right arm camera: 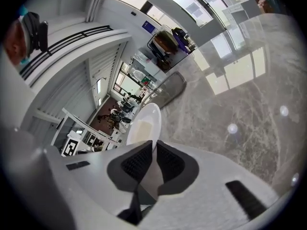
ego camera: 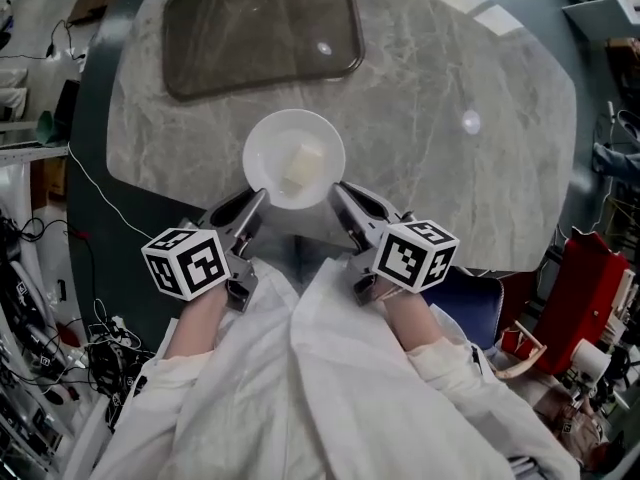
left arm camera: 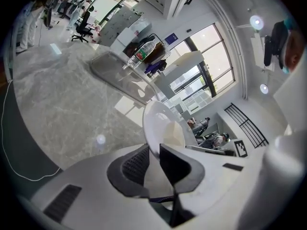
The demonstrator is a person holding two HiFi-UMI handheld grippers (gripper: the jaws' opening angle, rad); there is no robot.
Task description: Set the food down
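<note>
**Holding the bowl of food for placement, both hand-held grippers engaged**

1. Left side: my left hand-held gripper (ego camera: pixel 255 201) is clamped on the near-left rim of the white bowl (ego camera: pixel 266 146). The left gripper view shows the thin rim nipped between the ribbed pads (left arm camera: pixel 136 164).
2. Centre: the bowl is above the near edge of the grey worktop (ego camera: pixel 450 98), with a pale block of food (ego camera: pixel 302 166) lying in it. A dark tray (ego camera: pixel 260 28) lies beyond, well apart from the bowl.
3. Right side: my right hand-held gripper (ego camera: pixel 341 194) grips the near-right rim the same way, its jaws almost together on the rim.

Step in hand, as I judge it: a two-point carry, with set-down not yet done. The next move calls for lowering both sides evenly and keeping the rim level so the block does not slide. I would release only once the base is seated.

Limits of view: the bowl's underside is hidden, so I cannot tell whether it touches the worktop. The food is pale on white and I cannot identify it. Sleeves cover the worktop's near edge.
</note>
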